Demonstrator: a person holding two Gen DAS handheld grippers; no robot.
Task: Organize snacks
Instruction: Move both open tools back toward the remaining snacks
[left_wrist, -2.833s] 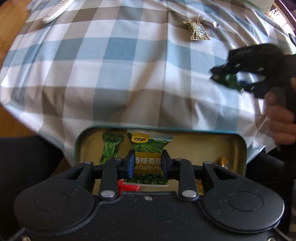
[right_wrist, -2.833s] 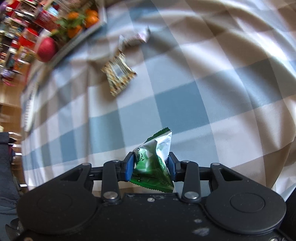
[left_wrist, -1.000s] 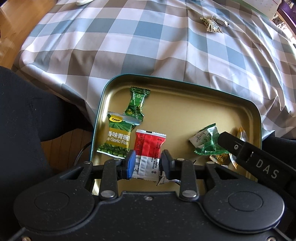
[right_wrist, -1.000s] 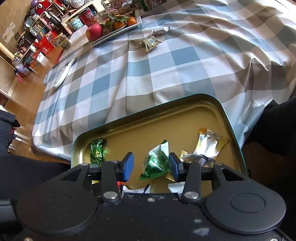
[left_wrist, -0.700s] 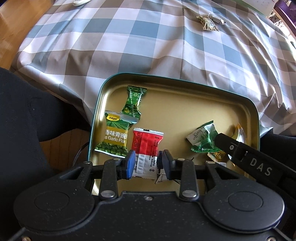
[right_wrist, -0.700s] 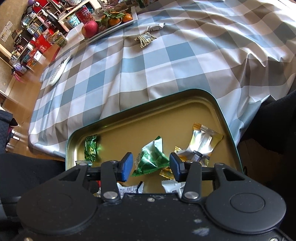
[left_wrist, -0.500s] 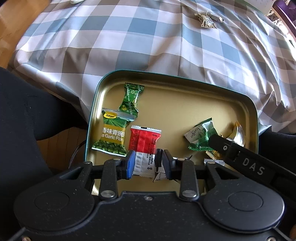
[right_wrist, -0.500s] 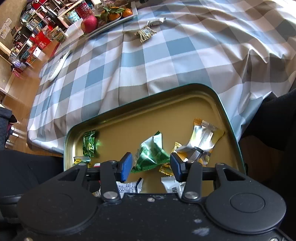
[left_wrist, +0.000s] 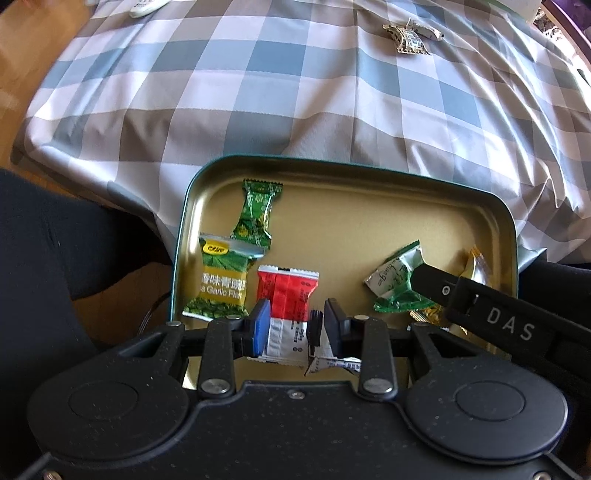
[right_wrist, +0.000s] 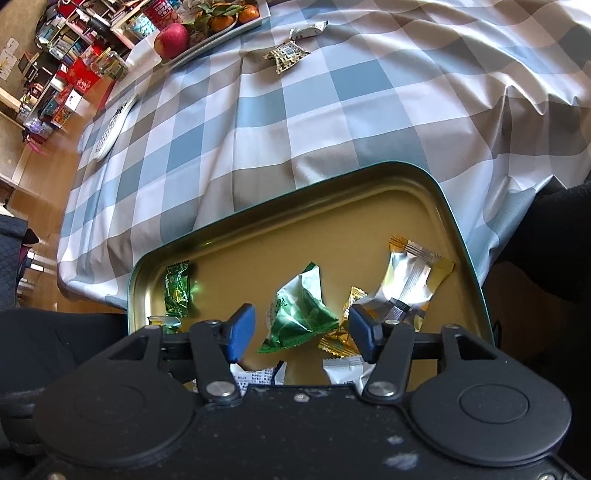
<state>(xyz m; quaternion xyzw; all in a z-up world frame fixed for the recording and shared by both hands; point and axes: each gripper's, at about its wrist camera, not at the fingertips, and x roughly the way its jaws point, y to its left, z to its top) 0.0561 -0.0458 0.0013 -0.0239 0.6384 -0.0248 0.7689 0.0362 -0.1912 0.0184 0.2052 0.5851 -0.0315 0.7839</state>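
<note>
Left wrist view: left gripper (left_wrist: 294, 321) over the gold tin tray (left_wrist: 369, 192), jaws partly apart, gripping nothing visible; red-and-white packet (left_wrist: 286, 295) half hidden behind the fingers, pad contact impossible to judge. Green triangular snack (left_wrist: 395, 282) partly covered by the right gripper's black finger. Right wrist view: right gripper (right_wrist: 302, 332) spread wide, jaws just opened, green snack (right_wrist: 299, 315) lying loose in the tray between them. White packets (right_wrist: 345, 371) cut off by the gripper body.
</note>
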